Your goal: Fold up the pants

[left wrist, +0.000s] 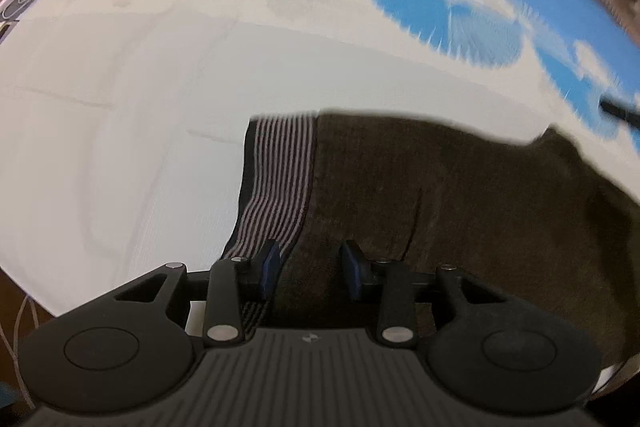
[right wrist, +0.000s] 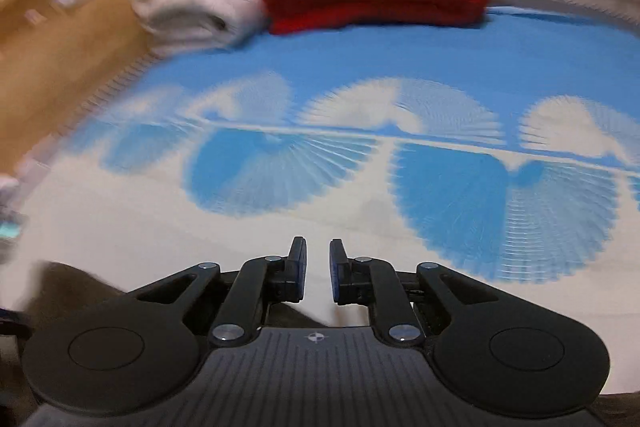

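The pants (left wrist: 440, 195) lie folded on the blue-and-white cover (left wrist: 120, 107), at six o'clock in the left view. The left claw (left wrist: 310, 269) hangs half-wide above the striped waistband (left wrist: 276, 179), gripping nothing. The right claw (right wrist: 318, 269) is narrow and empty, probably lifted off the cloth. A careless grab may drag open the fold.

The pants (left wrist: 460, 211) are dark brown, with a waistband (left wrist: 276, 183) striped in dark and pale lines. They lie folded and flat on the white part of the blue-and-white patterned cloth (left wrist: 120, 107), the waistband at their left end.
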`<state>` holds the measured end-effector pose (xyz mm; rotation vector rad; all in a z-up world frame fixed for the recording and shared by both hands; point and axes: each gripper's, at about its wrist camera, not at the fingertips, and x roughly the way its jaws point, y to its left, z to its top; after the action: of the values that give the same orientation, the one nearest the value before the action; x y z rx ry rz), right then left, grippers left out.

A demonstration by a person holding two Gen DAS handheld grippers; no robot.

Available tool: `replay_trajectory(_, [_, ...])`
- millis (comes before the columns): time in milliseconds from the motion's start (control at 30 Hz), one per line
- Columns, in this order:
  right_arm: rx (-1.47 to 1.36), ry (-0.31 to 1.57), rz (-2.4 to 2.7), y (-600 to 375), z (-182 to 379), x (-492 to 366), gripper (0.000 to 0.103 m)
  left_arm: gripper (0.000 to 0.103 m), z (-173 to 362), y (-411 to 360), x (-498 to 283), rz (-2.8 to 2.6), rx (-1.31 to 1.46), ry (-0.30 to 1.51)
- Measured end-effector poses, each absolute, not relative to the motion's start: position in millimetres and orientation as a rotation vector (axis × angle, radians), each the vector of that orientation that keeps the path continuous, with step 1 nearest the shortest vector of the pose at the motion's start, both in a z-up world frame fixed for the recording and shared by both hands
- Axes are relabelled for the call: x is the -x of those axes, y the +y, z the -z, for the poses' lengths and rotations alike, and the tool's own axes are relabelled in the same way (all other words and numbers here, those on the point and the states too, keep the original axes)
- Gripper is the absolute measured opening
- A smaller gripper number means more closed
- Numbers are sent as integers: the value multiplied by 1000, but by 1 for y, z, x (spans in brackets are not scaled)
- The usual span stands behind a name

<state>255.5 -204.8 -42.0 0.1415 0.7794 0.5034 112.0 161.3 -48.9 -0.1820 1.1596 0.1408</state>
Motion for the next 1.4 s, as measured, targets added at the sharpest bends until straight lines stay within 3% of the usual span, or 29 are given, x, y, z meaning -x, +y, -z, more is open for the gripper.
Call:
replay_trajectory(100, [-219,900,-748,-207,41,-249,15,39,30,155,-109,-110,181,1061])
replay_trajectory(333, [47,1150,-683,-212,88,-230,14,39,19,132,-113,-29,186,1019])
replay_trajectory(367, [26,1165,-650,-226,92,-231,10,39,19,128,-115,-27,186,1022])
replay_trajectory(867, [-156,1186,-55,-437,81,-142,12,39,4,65,-120,113,163,967])
replay_trajectory(967, [-184,1176,62,-475,77,-105,25,39,-6,47,-113,160,133,923])
replay_trajectory(1100, [-254,1142,288,-534,74,-53,26,39,-24,24,-95,231,120,844])
replay_trajectory(1233, [-527,947,541,-614,61,18,28,39,-34,2,-64,310,125,789])
replay_trajectory(1333, [-807,780,745,-664,66,82,41,39,-33,-20,-48,355,83,787])
replay_trajectory(1400, [-1015,692,789,-682,83,116,41,39,-28,-32,-48,370,33,790])
